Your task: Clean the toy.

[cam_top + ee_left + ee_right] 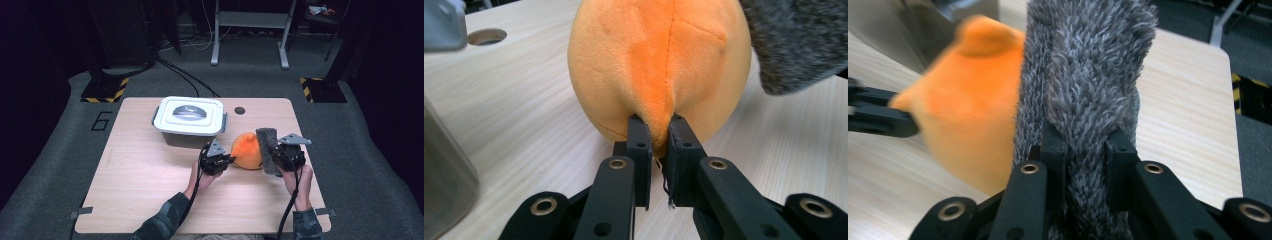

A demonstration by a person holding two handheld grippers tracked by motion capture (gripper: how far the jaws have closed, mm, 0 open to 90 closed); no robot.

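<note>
Near edge, mid-table: left gripper [220, 161] pinches a fold of the orange plush [247, 150] at its left side. Right gripper [286, 156] clamps the grey knitted cloth [268, 149], held upright against the plush's right side. Farther back: white lidded box [189, 119], then a round hole [240, 110] in the table [150, 190].

The left tool [216, 161] is held level with jaws pinched shut; the right tool [288, 154] is held just beside it, jaws clamped, both forearms extended forward.
</note>
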